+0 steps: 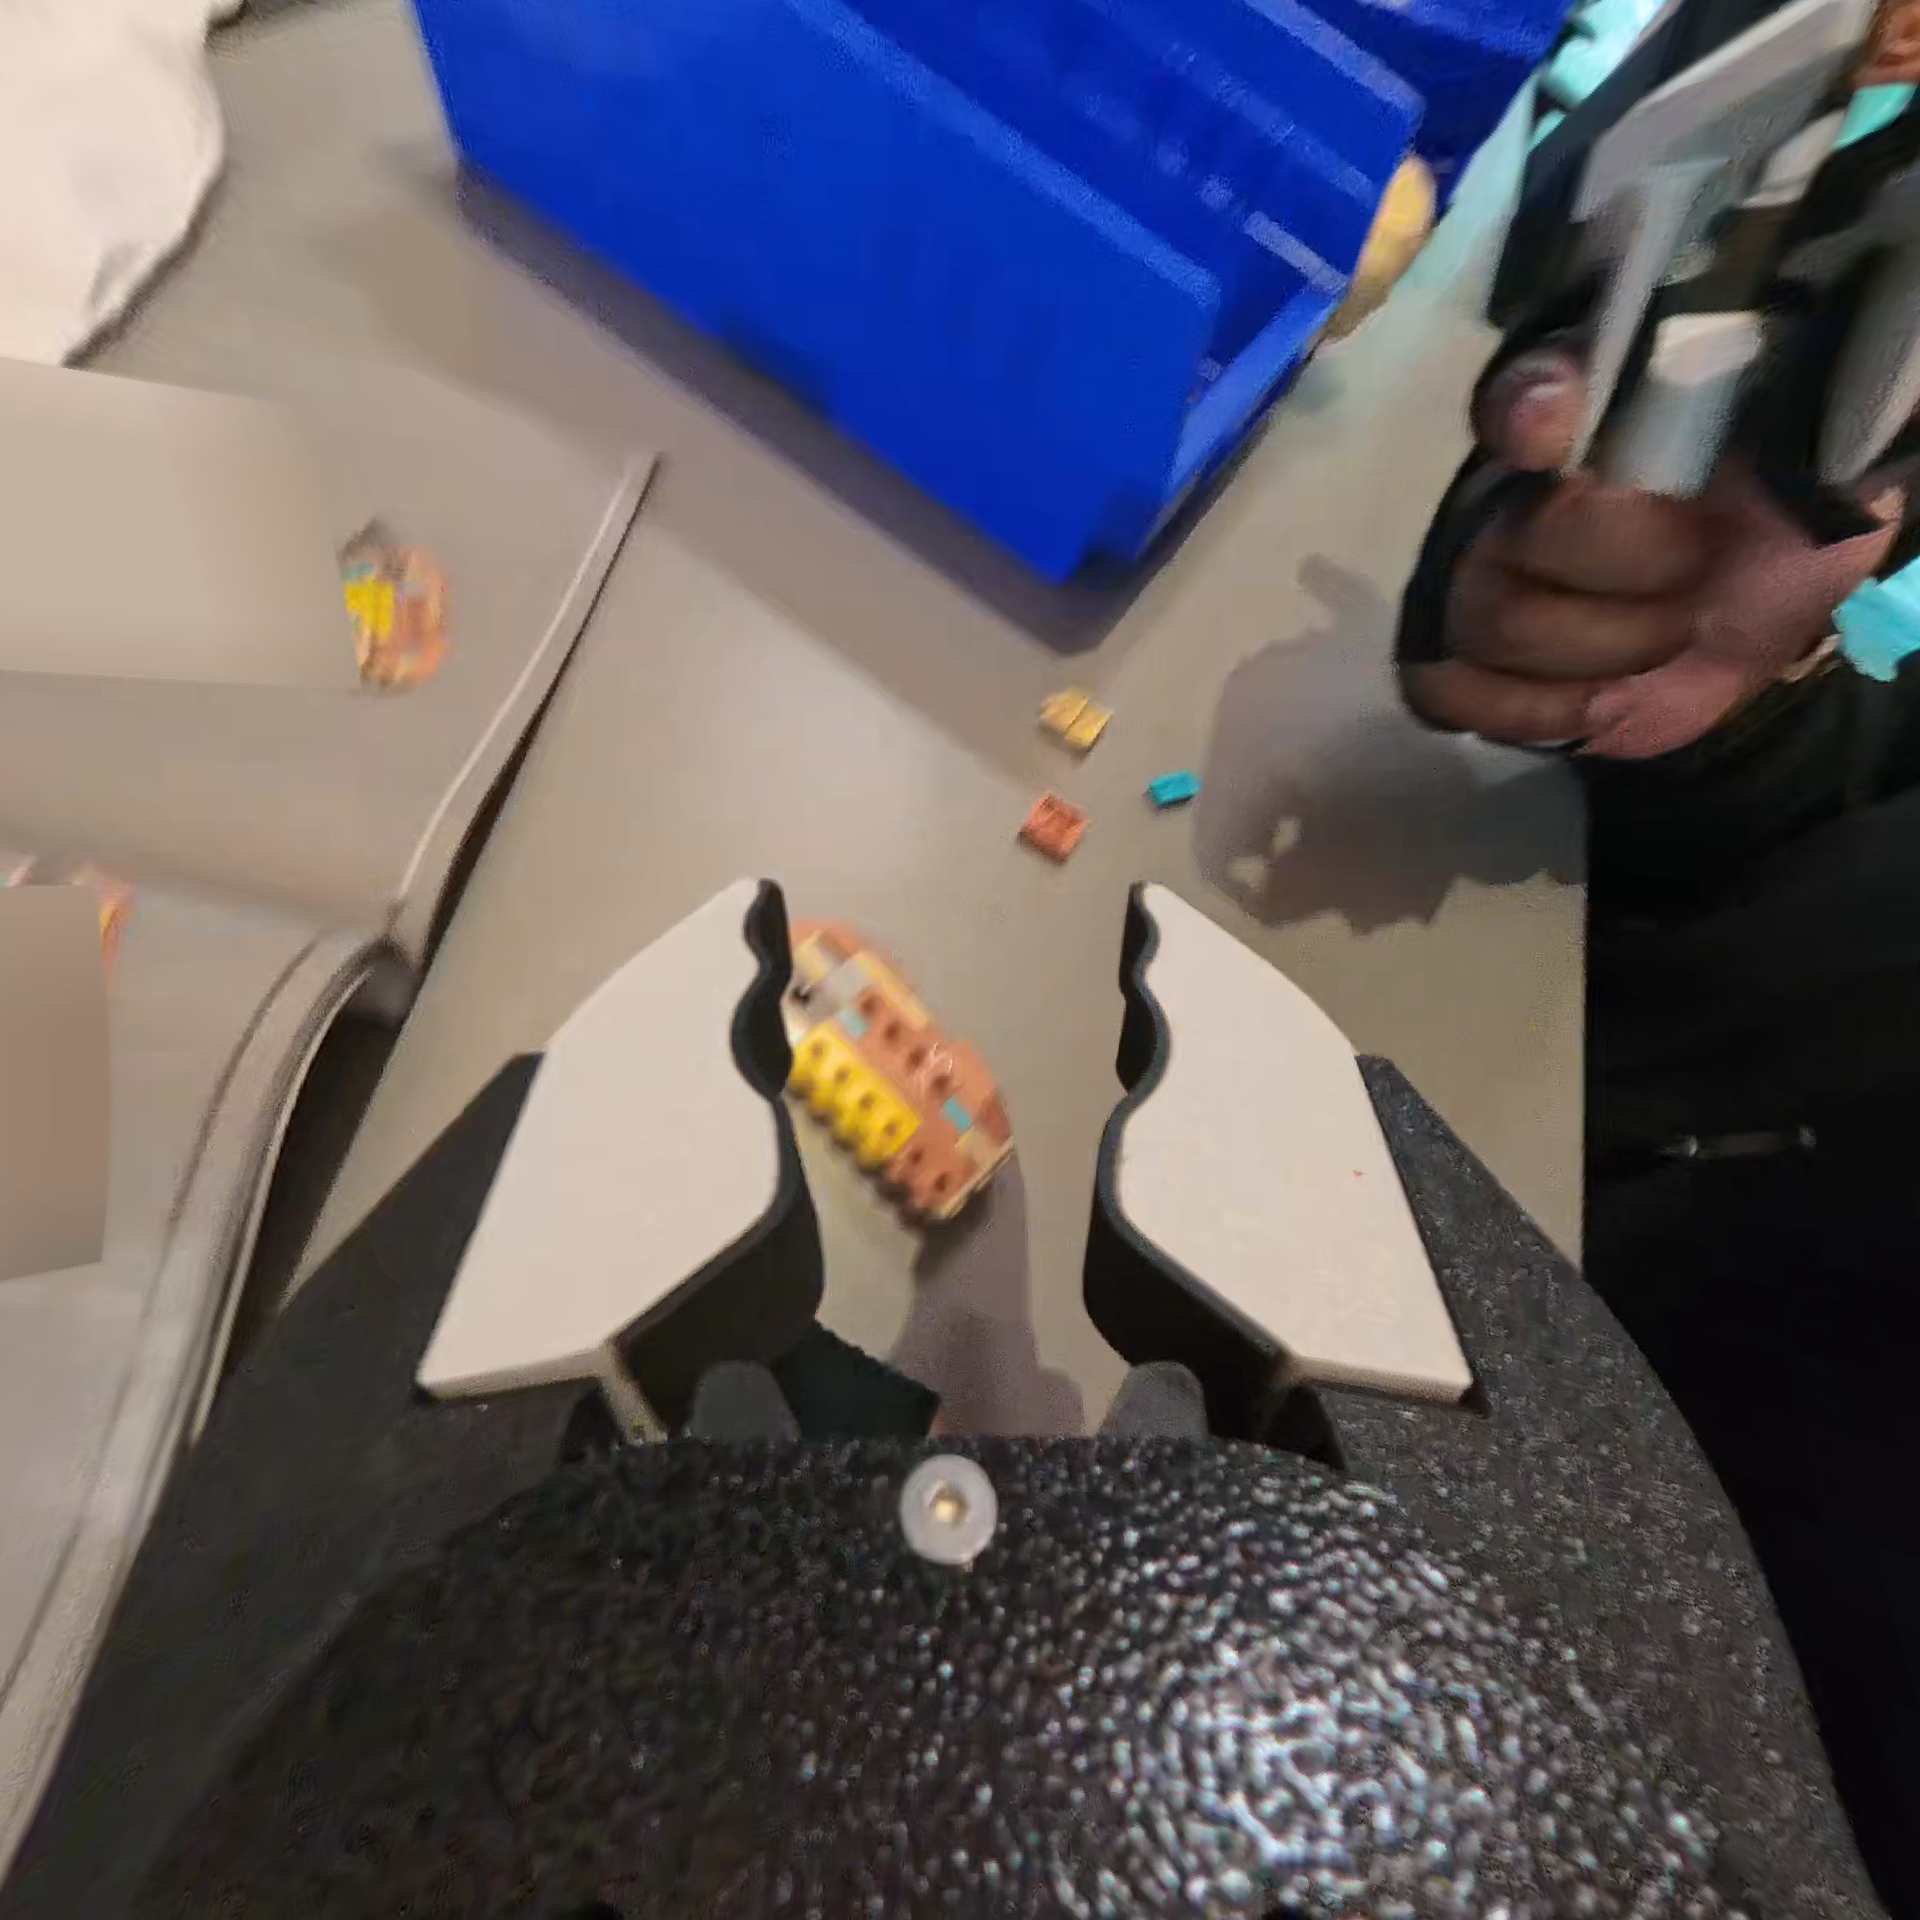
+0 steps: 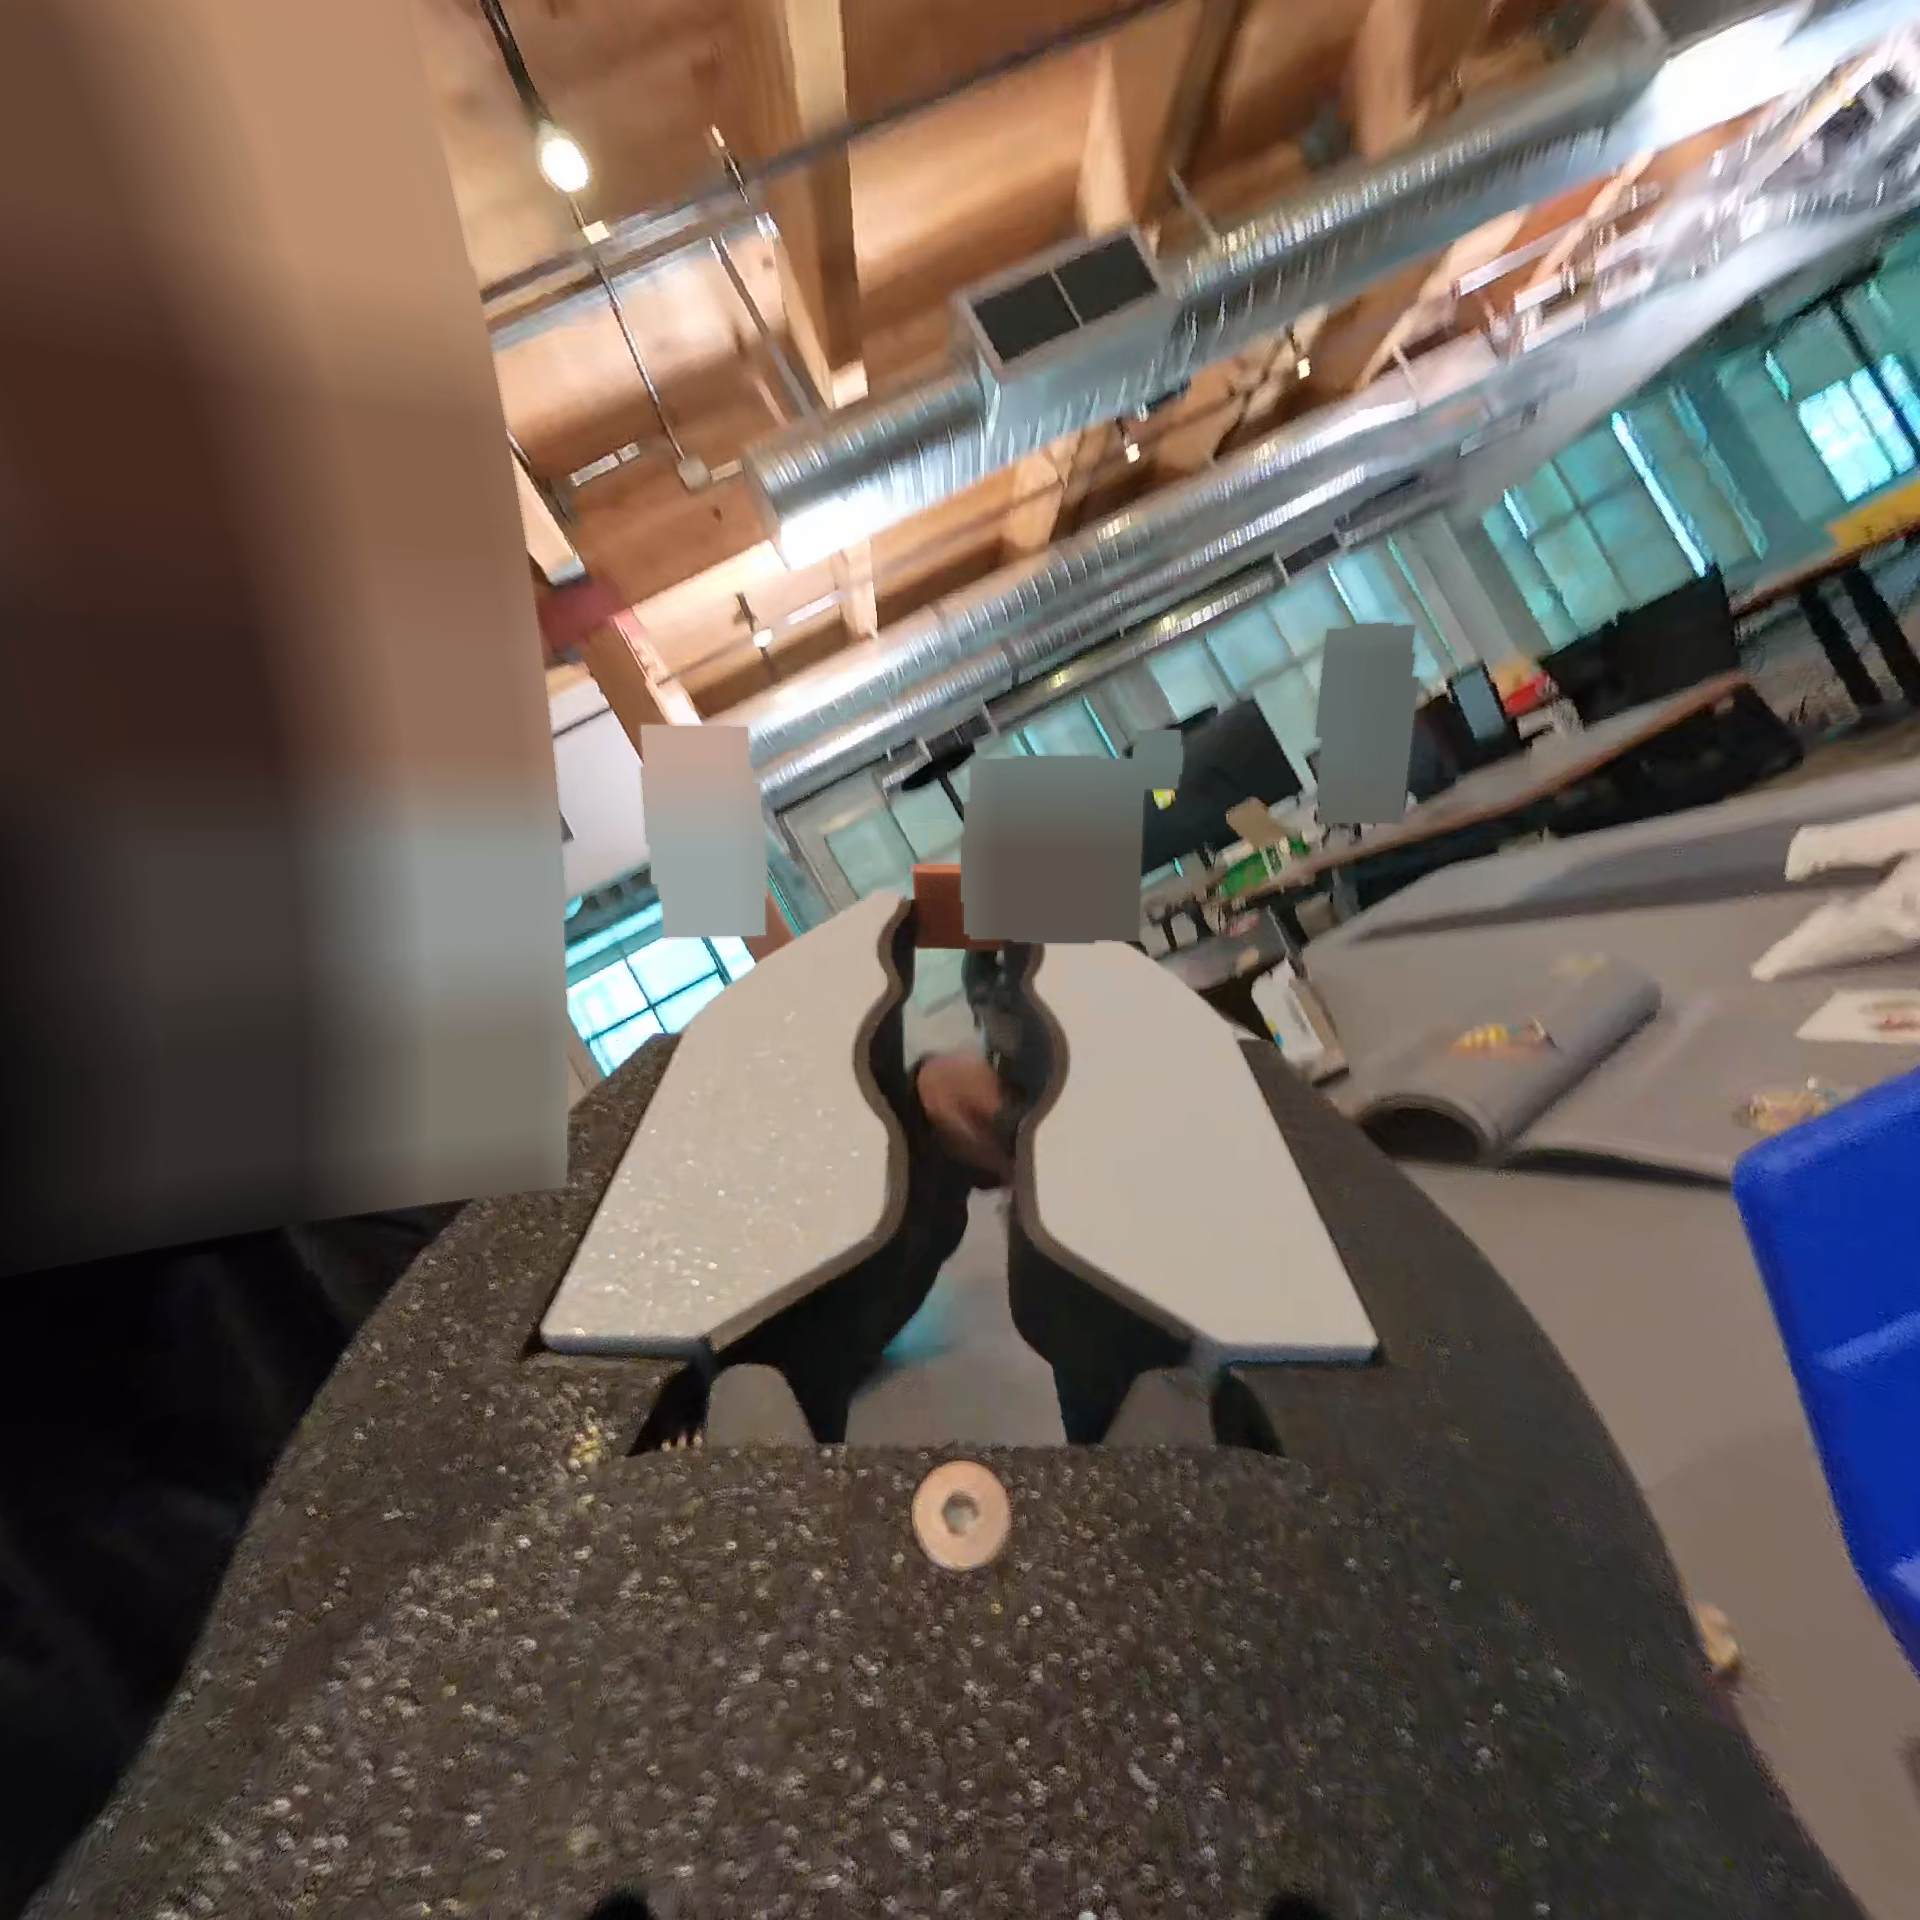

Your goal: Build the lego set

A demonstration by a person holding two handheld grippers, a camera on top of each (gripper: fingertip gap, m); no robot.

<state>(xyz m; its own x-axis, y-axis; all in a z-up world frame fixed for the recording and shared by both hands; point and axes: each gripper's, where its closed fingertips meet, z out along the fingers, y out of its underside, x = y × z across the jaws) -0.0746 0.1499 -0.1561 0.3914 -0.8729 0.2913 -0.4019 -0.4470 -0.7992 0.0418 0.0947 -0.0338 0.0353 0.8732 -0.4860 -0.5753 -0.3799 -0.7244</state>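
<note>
In the left wrist view my left gripper (image 1: 945, 914) is open and empty, low over the grey table. A partly built lego model (image 1: 899, 1075) of brown, yellow and teal bricks lies between its fingers, close to the left finger. Three loose bricks lie beyond it: yellow (image 1: 1075, 719), teal (image 1: 1172, 787) and brown (image 1: 1052, 826). In the right wrist view my right gripper (image 2: 966, 935) is tilted up toward the ceiling and shut on a small brown brick (image 2: 938, 902) at its fingertips. A hand (image 1: 1621, 623) holds that gripper high at the right.
Blue plastic bins (image 1: 883, 260) stand at the back of the table, and one also shows in the right wrist view (image 2: 1839, 1330). An open instruction booklet (image 1: 260, 644) lies at the left. A dark-clothed person (image 1: 1766, 1143) stands at the right edge.
</note>
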